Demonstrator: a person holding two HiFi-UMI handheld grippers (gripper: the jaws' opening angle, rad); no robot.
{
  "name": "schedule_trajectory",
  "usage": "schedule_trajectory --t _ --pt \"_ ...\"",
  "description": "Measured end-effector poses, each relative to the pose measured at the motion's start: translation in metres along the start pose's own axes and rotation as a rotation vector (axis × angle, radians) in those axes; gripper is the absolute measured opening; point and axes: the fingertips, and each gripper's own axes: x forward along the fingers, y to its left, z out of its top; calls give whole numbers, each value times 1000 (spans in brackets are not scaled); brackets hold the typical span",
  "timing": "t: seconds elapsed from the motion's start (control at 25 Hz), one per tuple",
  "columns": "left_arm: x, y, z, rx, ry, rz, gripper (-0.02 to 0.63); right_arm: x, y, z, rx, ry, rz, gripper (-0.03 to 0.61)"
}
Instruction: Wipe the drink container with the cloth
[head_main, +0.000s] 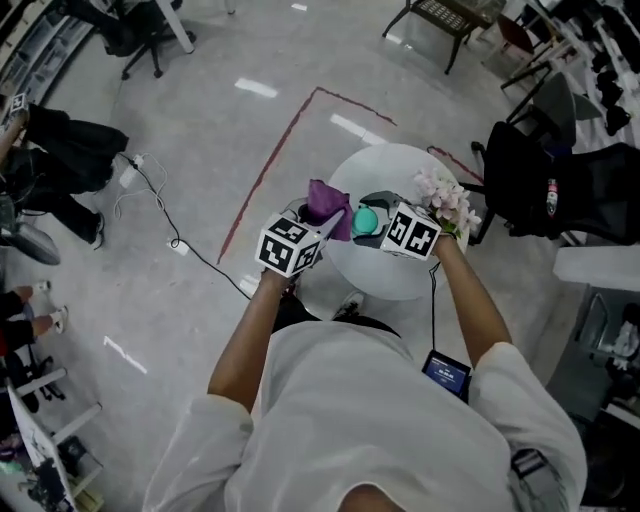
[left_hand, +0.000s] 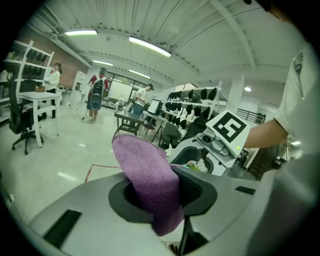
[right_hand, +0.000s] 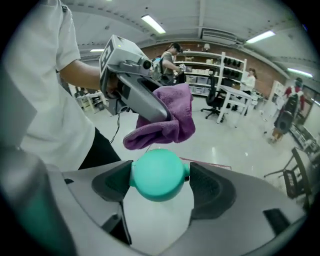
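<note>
The drink container (head_main: 365, 219) has a round teal lid, and it sits between the jaws of my right gripper (head_main: 372, 224) above the round white table (head_main: 395, 165). In the right gripper view the lid (right_hand: 156, 175) fills the gap of the right gripper (right_hand: 157, 184), and both pads touch it. My left gripper (head_main: 333, 222) is shut on a purple cloth (head_main: 326, 203). The cloth (left_hand: 150, 185) hangs folded out of the left gripper (left_hand: 162, 194). In the right gripper view the cloth (right_hand: 167, 122) hangs just above and behind the lid, not touching it.
Pale pink flowers (head_main: 446, 196) stand at the table's right edge. A black office chair (head_main: 545, 180) is to the right of the table. A red tape line (head_main: 268, 170) and a cable (head_main: 190, 245) cross the floor on the left. People stand at desks further off.
</note>
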Motion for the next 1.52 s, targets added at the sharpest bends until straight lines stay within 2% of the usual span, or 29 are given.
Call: schedule_trajectory --t 0.16,0.28,0.52,0.64,1.0,1.24,1.52 --pt "33 -12 -1 91 66 -98 123 -2 -11 -7 118 -42 -168 360" --pt "59 -13 -4 154 111 -145 122 -7 -20 -18 193 -24 -280 359" --pt "96 2 -9 211 183 -272 121 -9 -39 -25 378 0 -461 356" --pt "114 11 -22 226 224 -323 121 -9 -44 -24 443 -9 -520 356" --pt "167 35 -95 178 351 -417 121 -5 -46 -30 557 -14 -594 357" --pt "197 49 -140 225 449 -418 121 -3 -47 -32 590 -23 -607 359" --pt "202 51 -144 237 461 -415 123 -4 -45 -33 567 -35 -572 365"
